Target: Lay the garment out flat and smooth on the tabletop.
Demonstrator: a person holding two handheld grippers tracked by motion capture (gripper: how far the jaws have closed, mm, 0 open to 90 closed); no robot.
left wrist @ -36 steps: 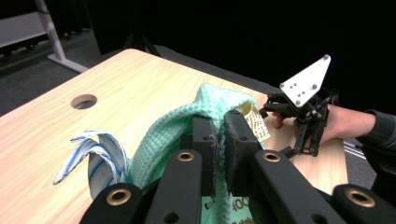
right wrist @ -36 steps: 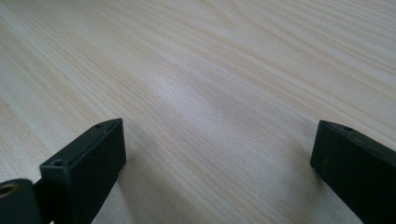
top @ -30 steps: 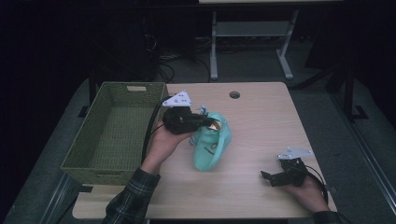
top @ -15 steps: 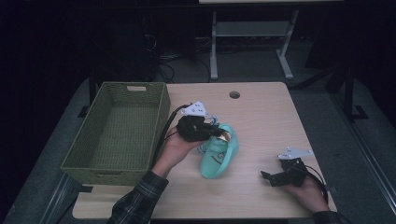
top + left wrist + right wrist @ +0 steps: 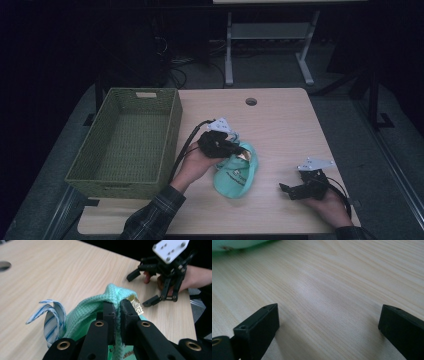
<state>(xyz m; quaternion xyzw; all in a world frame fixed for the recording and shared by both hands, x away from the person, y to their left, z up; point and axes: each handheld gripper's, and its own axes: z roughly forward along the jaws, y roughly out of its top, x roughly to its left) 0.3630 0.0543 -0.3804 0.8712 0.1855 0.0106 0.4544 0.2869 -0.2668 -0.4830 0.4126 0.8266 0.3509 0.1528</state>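
A mint-green mesh cloth lies bunched on the wooden table, one end lifted. My left gripper is shut on that lifted fold, the two black jaws pinching the fabric just below a gold tag. A blue-and-white striped ribbon curls from the cloth's side. My right gripper rests on the table near the front right corner, open with nothing between its jaws. From the left gripper view the right gripper sits beyond the cloth, apart from it.
A green woven basket stands along the table's left side with nothing visible inside. A round cable hole sits near the far edge. Behind the table stands a metal table frame on a dark floor.
My left hand has carried the green cloth to the right and downward, away from the basket, so more of the cloth now rests on the table. The right gripper has stayed put.
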